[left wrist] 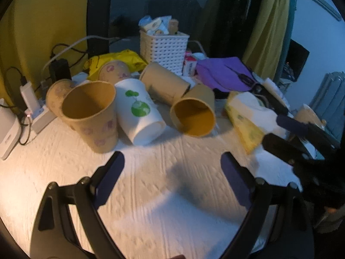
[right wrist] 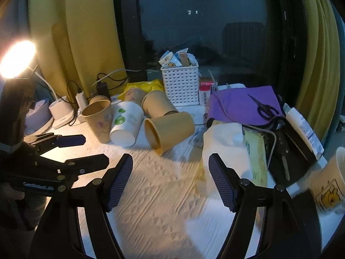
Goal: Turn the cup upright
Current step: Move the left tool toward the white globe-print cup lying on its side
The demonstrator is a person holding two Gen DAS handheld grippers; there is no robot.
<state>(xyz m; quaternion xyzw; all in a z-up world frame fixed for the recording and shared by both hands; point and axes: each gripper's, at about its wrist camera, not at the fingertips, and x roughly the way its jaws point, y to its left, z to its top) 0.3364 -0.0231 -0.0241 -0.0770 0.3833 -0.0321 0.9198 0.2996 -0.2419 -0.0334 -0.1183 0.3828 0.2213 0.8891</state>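
Several paper cups lie in a heap on the white table. A plain brown cup (left wrist: 194,116) (right wrist: 169,129) lies on its side, mouth toward me. A white cup with a green print (left wrist: 140,112) (right wrist: 127,123) lies on its side. A brown patterned cup (left wrist: 92,112) (right wrist: 99,118) stands upright, leaning. Another brown cup (left wrist: 163,82) (right wrist: 156,103) lies behind them. My left gripper (left wrist: 172,168) is open and empty, short of the cups. My right gripper (right wrist: 170,172) is open and empty, in front of the plain brown cup.
A white basket (left wrist: 166,47) (right wrist: 181,84) of packets stands behind the cups. A purple cloth (right wrist: 243,105) with scissors (right wrist: 265,108), a tissue pack (right wrist: 226,142) and an upright printed cup (right wrist: 330,185) are at the right. Chargers and cables (left wrist: 32,108) are at the left.
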